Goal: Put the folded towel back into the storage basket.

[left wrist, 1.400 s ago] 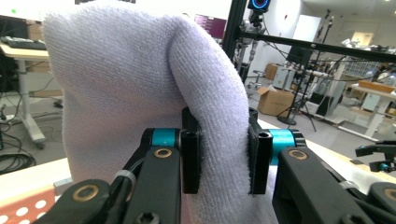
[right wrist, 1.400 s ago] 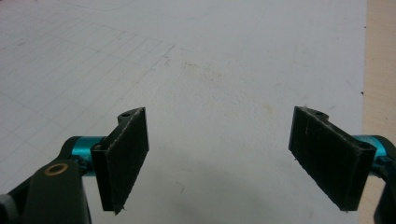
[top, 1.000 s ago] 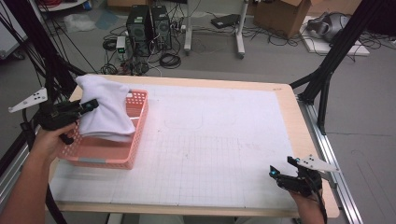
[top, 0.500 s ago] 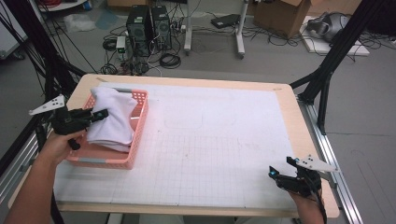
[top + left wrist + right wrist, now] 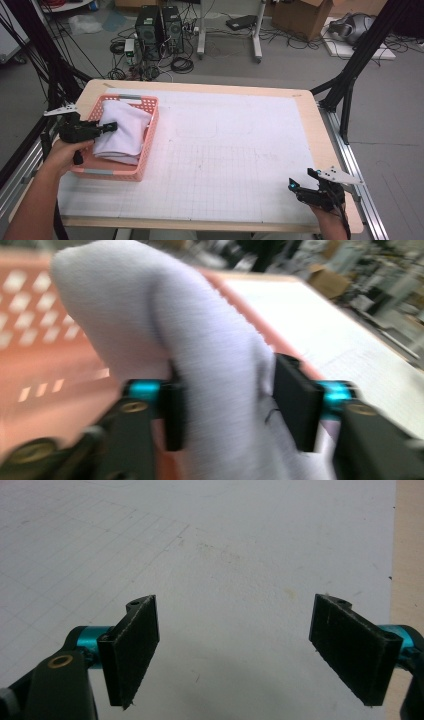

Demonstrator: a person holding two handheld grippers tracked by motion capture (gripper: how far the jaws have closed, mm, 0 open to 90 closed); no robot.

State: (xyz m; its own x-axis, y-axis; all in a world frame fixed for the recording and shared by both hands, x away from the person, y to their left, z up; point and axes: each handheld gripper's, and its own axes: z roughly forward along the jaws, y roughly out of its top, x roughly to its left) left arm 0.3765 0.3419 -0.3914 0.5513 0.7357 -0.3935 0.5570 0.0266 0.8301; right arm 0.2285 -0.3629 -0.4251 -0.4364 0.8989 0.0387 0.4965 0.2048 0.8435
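Cloth: soft white folded cloth (image 5: 122, 132) lying inside pink plastic lattice basket (image 5: 148, 150), at left of white gridded table mat (image 5: 240, 165).
Left gripper (image 5: 111, 126): jaws just opening, cloth fold between them, pads loosening.
Right gripper (image 5: 295, 184): jaws wide, nothing held, low at near right corner.
Advice: open fully, then lift straight up, no snagging.
Left hand pose: level, pointing across basket.

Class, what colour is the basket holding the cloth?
The basket is salmon pink, clearest in the high view.

Left tongs (image 5: 111, 126): level, pointing right, jaws just opening wider. Right tongs (image 5: 293, 184): low, level, jaws spread apart.
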